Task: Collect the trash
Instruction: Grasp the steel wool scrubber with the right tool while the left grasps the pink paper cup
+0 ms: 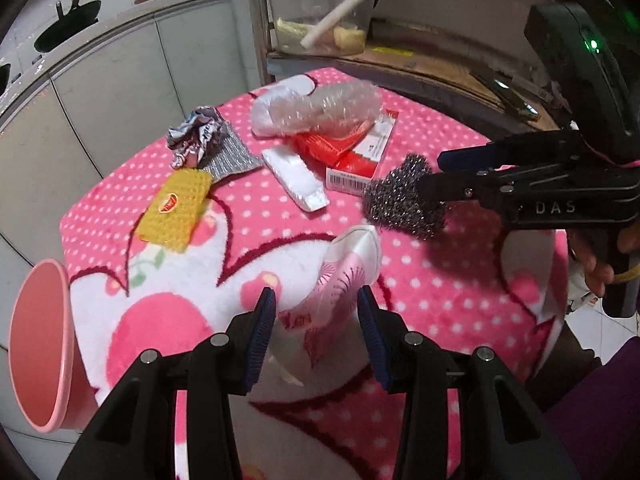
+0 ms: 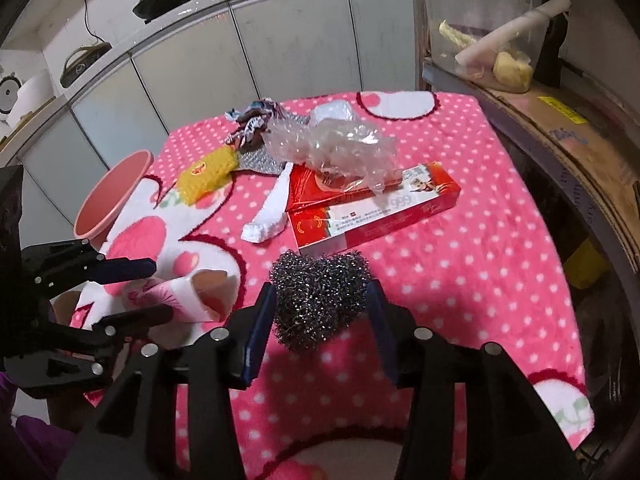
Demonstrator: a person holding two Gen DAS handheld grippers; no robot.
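Note:
My left gripper [image 1: 317, 308] is shut on a crushed pink-and-white paper cup [image 1: 344, 276] and holds it over the pink blanket; the cup also shows in the right wrist view [image 2: 188, 294]. My right gripper [image 2: 320, 300] is shut on a steel wool scourer [image 2: 320, 300], which also shows in the left wrist view [image 1: 404, 200], held above the table. A red carton [image 2: 372, 208], clear bubble wrap [image 2: 336, 144], a white foam piece [image 2: 272, 212], a yellow wrapper [image 2: 206, 174] and a crumpled wrapper [image 2: 252, 118] lie on the blanket.
A pink bin [image 1: 40, 356] stands at the table's left edge, also in the right wrist view [image 2: 112, 196]. A shelf with a clear tub [image 2: 492, 48] runs along the right. White cabinets [image 2: 280, 44] stand behind. A grey cloth [image 1: 232, 156] lies under the wrappers.

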